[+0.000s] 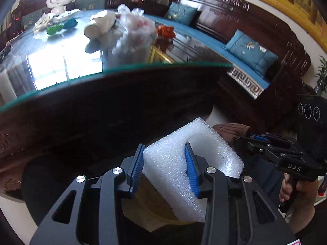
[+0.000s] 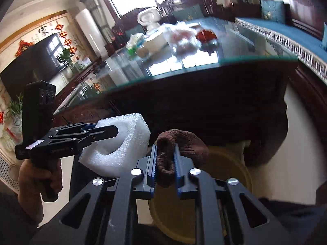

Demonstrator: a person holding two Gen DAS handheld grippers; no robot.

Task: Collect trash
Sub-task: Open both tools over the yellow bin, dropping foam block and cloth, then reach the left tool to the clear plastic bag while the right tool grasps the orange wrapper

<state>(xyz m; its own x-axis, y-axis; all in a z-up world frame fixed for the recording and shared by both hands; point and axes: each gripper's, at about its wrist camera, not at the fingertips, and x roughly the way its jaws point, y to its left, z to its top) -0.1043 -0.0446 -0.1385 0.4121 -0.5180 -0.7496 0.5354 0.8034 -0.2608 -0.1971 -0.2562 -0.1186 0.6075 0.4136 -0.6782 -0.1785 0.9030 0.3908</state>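
Observation:
My left gripper (image 1: 164,153) is shut on a white foam block (image 1: 169,169) and holds it below the table's front edge, above a yellow bin (image 1: 143,210). The block also shows in the right wrist view (image 2: 126,143). My right gripper (image 2: 165,153) is shut on a crumpled brown cloth (image 2: 184,145), held over the same yellow bin (image 2: 231,173). The cloth (image 1: 233,131) and the right gripper (image 1: 245,139) show at the right of the left wrist view. The left gripper (image 2: 114,131) shows at the left of the right wrist view.
A glass-topped dark wood table (image 1: 61,77) carries a white plastic bag (image 1: 134,30), a red crumpled item (image 1: 165,31), a white cup (image 1: 100,25), green and teal items (image 1: 61,26) and a white appliance (image 1: 58,0). A carved sofa with blue cushions (image 1: 251,51) stands at the right.

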